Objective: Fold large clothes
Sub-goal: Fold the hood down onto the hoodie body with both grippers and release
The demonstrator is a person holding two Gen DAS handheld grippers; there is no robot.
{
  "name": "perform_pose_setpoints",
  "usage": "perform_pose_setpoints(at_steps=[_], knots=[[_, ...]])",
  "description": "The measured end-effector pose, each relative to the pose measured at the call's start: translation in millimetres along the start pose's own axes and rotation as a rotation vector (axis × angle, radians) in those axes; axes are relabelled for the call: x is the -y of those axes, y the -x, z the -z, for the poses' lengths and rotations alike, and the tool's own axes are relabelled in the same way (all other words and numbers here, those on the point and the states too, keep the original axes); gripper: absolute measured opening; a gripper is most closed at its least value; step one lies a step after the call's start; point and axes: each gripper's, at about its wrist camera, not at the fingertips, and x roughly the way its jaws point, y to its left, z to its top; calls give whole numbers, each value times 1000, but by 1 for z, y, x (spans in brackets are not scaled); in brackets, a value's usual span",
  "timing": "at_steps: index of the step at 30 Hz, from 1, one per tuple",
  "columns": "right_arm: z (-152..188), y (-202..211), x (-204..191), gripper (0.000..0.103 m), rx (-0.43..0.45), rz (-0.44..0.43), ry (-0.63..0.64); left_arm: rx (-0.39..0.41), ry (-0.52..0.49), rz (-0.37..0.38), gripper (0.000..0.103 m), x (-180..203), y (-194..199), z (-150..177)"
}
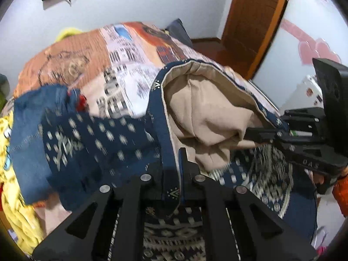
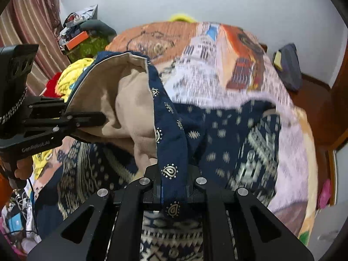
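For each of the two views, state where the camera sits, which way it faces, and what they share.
Left wrist: on the left tongs, angled down at the bed; right tongs at right.
Right wrist: on the right tongs, same aim; left tongs and a hand at left.
Shared: the navy garment both grip.

Left wrist view: sits behind my left tongs (image 1: pixel 171 187), faces forward and steeply down onto bed (image 1: pixel 121 69). Very near; cloth fills lower frame. My right tongs (image 1: pixel 250 133) enter from right edge.

Right wrist view: sits behind my right tongs (image 2: pixel 173 187), same downward tilt, same closeness. My left tongs (image 2: pixel 102 117) enter from left edge.

Shared: navy patterned garment (image 1: pixel 97 143), its beige lining (image 2: pixel 130 100), printed bedspread (image 2: pixel 217 65), pale wall (image 2: pixel 239 2) behind.
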Motion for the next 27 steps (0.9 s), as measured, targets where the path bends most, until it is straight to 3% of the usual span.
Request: perform_pose_setpoints(at_steps=[9, 11, 12, 13, 15, 19, 21, 27], knots=[[32, -9, -3, 14, -62, -29, -34, -111, -23, 15, 11, 13, -20, 60], [36, -9, -3, 16, -63, -26, -36, -128, -32, 4, 28, 15, -22, 71], [38, -9, -2, 23, -71, -26, -39, -130, -31, 1, 32, 14, -22, 78], [39, -9, -2, 28, -83, -30, -44, -128, -28, -1, 38, 13, -20, 84], [43, -8, -3, 46, -112, -55, -51, -118, -25, -6, 40, 11, -14, 88], [48, 4, -8, 48, -117, -34, -6, -86, -24, -40, 53, 8, 9, 96], [47, 13, -6, 53, -116, -8, 8, -65, -34, -67, 54, 8, 23, 98], [40, 43, 3, 54, -50, -8, -9, 15, 0, -104, 55, -9, 66, 88]])
